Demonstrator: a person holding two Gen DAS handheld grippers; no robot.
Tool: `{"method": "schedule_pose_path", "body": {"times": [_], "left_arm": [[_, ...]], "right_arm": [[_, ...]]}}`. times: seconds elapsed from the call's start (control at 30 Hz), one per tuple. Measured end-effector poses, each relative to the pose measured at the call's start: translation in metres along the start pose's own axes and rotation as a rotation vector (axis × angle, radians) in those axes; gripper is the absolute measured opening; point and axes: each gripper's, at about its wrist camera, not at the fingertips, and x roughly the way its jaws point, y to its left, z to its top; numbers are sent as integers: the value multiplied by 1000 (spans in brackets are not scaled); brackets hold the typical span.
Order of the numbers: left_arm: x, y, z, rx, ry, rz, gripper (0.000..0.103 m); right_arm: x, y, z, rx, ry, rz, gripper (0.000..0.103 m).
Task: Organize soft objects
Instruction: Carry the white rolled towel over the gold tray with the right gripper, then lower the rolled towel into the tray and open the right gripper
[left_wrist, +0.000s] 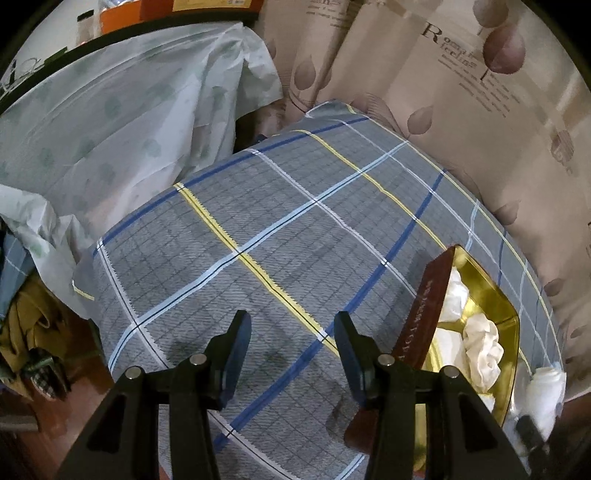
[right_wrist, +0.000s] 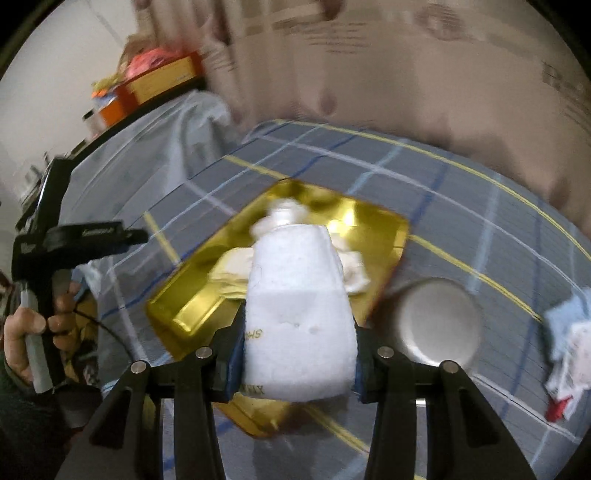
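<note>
Right gripper clamped on white rolled towel, carrying it just above gold tray ahead; left gripper wide open, empty; next, probably lower towel into a free slot beside the rolled ones, then release.

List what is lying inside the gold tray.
The gold tray holds crumpled white and cream cloths, seen in both views. In the right wrist view the rolled white towel, held in the right gripper, covers the tray's middle, so anything there stays hidden.
</note>
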Motion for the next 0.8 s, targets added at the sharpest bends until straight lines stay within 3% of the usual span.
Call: {"method": "schedule_pose_path", "body": {"times": [0.23,0.5,0.73,0.8], "left_arm": [[0,2,1,-10,2,0,48],[-4,4,1,-13,-22,-12,48],[-4,4,3,-17,-16,-15,48],[-4,4,3,-15,-17,-16,48]], "right_arm": [[35,49,1,-102,61,56,42],[70,58,1,-119,110,44,44],[71,59,-2,-147,97,10,54],[70,58,-2,-136,95,23,62]]}}
